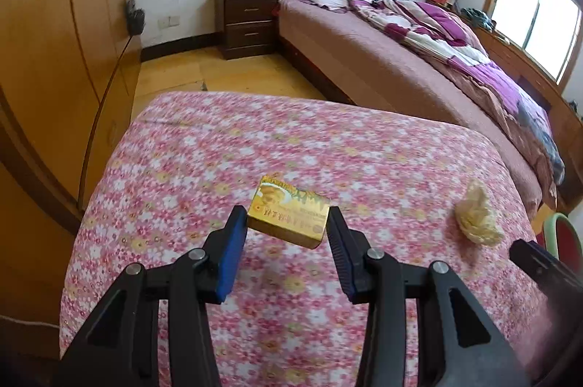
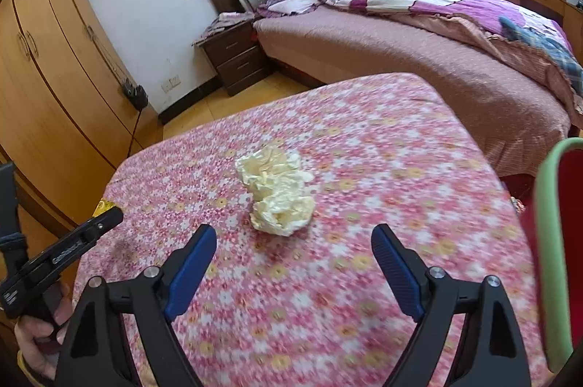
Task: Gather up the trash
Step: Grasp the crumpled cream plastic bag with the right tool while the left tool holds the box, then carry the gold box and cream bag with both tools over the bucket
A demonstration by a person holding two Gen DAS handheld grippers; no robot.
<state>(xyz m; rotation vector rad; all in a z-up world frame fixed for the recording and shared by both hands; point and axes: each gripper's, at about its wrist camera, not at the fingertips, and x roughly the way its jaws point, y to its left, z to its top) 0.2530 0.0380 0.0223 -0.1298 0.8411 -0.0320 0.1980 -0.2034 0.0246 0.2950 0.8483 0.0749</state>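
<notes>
A small gold box (image 1: pixel 289 212) is held between the blue pads of my left gripper (image 1: pixel 288 217), lifted a little above the floral tablecloth (image 1: pixel 255 146). A crumpled cream plastic bag (image 1: pixel 475 218) lies on the cloth to its right. In the right wrist view the same bag (image 2: pixel 277 192) lies just ahead of my right gripper (image 2: pixel 293 237), which is open and empty, with the bag beyond its fingertips. The left gripper (image 2: pixel 100 221) shows at the left edge there, with a sliver of the gold box (image 2: pixel 103 206) behind its tip.
A red bin with a green rim (image 2: pixel 550 241) stands at the table's right side. A wooden wardrobe (image 1: pixel 54 59) is on the left. A bed (image 1: pixel 419 59) and a dark nightstand (image 1: pixel 247 22) lie beyond the table.
</notes>
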